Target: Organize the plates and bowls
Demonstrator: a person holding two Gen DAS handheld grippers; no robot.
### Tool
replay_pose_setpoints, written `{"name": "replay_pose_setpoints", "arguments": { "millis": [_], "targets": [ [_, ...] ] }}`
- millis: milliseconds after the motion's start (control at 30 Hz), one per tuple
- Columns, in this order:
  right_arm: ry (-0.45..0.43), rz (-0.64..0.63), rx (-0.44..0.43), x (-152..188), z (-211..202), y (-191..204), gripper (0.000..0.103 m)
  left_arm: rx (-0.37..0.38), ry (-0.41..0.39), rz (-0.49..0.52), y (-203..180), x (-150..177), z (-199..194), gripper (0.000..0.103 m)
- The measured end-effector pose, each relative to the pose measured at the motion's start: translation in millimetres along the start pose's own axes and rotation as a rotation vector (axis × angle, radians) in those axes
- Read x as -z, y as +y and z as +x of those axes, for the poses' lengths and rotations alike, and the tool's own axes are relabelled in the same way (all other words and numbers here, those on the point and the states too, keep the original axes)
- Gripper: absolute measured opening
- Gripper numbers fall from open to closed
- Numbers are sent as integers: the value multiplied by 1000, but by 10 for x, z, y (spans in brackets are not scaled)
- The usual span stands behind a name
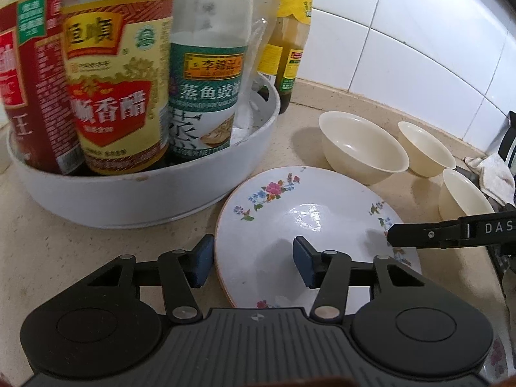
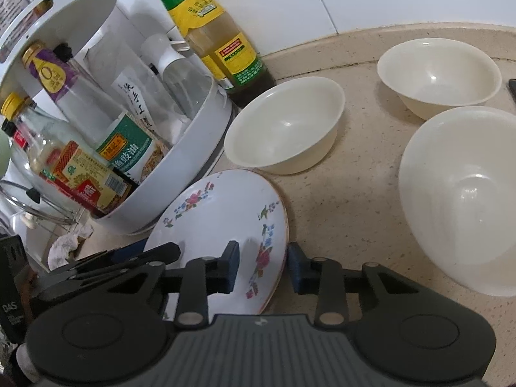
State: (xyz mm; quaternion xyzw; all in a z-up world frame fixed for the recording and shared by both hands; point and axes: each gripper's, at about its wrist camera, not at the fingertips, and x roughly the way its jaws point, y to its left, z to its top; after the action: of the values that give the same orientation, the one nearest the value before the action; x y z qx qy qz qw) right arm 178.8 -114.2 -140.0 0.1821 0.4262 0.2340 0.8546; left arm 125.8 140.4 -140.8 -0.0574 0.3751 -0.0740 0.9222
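Note:
A white plate with flower prints (image 1: 290, 225) lies on the beige counter; it also shows in the right wrist view (image 2: 222, 225). My left gripper (image 1: 253, 264) is open, its fingers straddling the plate's left rim. My right gripper (image 2: 262, 266) is open, its fingers straddling the plate's right rim; its finger shows in the left wrist view (image 1: 451, 230). Three cream bowls stand upright behind the plate: one nearest the rack (image 2: 283, 125), one at the back (image 2: 438, 74), one large at the right (image 2: 464, 200).
A round white condiment rack (image 1: 145, 190) full of sauce bottles stands left of the plate, touching distance away. A green-labelled bottle (image 2: 219, 35) stands by the tiled wall. A cloth (image 1: 493, 174) lies at the far right. A glass lid (image 2: 29, 200) sits at the left.

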Motion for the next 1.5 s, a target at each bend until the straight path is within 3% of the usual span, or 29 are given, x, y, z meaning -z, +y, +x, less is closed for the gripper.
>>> {"name": "replay_pose_setpoints", "arguments": {
  "millis": [533,667,733,900,1000,1167,1267,1433,1500],
  "targets": [
    [64,-63,-80,112,111,247,33,-47,9,-62,323,305,-439,58],
    [68,-96,-88,138,83,250,34,-61,-2,-84,387,337,-482,61],
    [68,-90,-93,146,67,224,34,-69,-6,-83,362,343,-475,69],
    [74,-89,-121,193,58,229,36,-32,-11,-34,185,350,-399,75],
    [65,-88,-111,220,66,280,35,-64,-18,-38,159,338,-386,70],
    [96,-54,-155,221,121,312,28,-52,-17,-172,418,310,-471,56],
    [98,-59,-178,222,146,385,25,-89,-24,-159,430,321,-535,56],
    [108,-76,-237,235,143,524,22,-79,-29,-190,483,326,-593,57],
    [122,-70,-217,222,190,538,22,-72,-15,-207,510,339,-558,52]
  ]
}}
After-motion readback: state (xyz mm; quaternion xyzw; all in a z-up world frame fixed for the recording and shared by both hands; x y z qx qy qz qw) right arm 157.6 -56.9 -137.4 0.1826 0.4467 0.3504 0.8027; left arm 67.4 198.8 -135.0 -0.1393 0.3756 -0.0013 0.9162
